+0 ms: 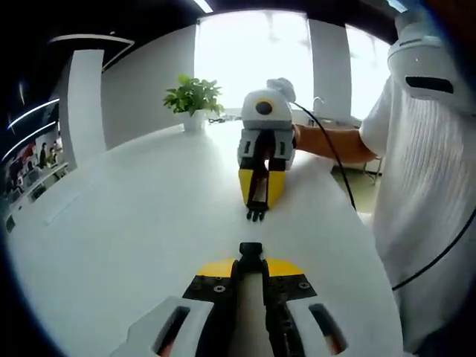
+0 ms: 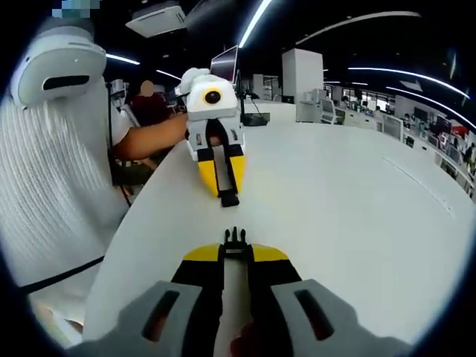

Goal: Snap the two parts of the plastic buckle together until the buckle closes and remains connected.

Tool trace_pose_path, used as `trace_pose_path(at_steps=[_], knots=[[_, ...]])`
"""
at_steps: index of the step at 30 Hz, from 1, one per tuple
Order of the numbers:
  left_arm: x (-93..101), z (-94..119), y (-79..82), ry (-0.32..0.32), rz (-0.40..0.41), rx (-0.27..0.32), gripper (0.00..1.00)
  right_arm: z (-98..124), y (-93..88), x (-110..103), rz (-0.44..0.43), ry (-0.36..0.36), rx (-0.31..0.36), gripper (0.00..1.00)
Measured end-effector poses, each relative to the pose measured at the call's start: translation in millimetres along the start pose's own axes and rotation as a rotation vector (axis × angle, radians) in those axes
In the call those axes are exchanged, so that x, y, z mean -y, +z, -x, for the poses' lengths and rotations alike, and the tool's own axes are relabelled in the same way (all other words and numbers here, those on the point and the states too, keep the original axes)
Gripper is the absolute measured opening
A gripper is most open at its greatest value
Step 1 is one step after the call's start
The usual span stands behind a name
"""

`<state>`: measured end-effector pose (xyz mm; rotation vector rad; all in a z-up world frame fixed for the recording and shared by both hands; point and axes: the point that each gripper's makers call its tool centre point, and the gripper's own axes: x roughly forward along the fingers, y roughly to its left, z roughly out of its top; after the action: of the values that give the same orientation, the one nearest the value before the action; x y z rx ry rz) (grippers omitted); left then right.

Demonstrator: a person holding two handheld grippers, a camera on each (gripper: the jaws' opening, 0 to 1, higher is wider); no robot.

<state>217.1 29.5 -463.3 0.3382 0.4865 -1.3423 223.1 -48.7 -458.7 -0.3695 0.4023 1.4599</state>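
In the left gripper view, a potted plant [image 1: 193,99] stood at the far edge of the white table [image 1: 126,216]. The left gripper [image 1: 251,256] rose from the bottom of the view with its yellow-tipped jaws pinched almost together on the socket half of the buckle [image 1: 251,251], whose black end stuck out past the tips. Facing it a little apart over the tabletop was the right gripper [image 1: 257,212], tilted tip-down, its jaws clamped on the pronged half of the buckle [image 1: 256,214]. The two halves were lined up end to end but apart, with bare table between them. To the right, a forearm [image 1: 331,143] reached in level from a person in a white shirt [image 1: 424,208], and a black cable [image 1: 338,160] trailed back from the gripper.

In the right gripper view, the person's forearm [image 2: 152,137] stretched across from the left to the left gripper [image 2: 227,197], angled tip-down with the socket half [image 2: 229,199] nipped in its tips. Nearer, the right gripper [image 2: 235,242] held the pronged half [image 2: 235,239] tightly, prongs pointing at the socket. The white table [image 2: 349,208] spread away to the right.
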Motion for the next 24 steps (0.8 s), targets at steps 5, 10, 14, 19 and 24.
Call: trace_pose_path(at_steps=[5, 10, 14, 19, 24], knots=[[4.7, -1, 0.3, -0.018, -0.015, -0.002, 0.12, 1, -0.1, -6, 0.017, 0.017, -0.002, 0.12], [9.7, -1, 0.0, -0.041, -0.028, -0.006, 0.12, 0, 0.0, -9, 0.028, 0.028, 0.003, 0.12], [12.8, -1, 0.0, -0.056, -0.031, -0.005, 0.12, 0, 0.3, -14, 0.036, 0.041, 0.002, 0.12], [15.7, -1, 0.1, -0.070, -0.034, -0.002, 0.12, -1, 1.1, -17, 0.042, 0.050, 0.001, 0.12], [16.1, -2, 0.4, -0.072, -0.037, -0.001, 0.12, -1, 1.4, -18, 0.042, 0.047, 0.004, 0.12]])
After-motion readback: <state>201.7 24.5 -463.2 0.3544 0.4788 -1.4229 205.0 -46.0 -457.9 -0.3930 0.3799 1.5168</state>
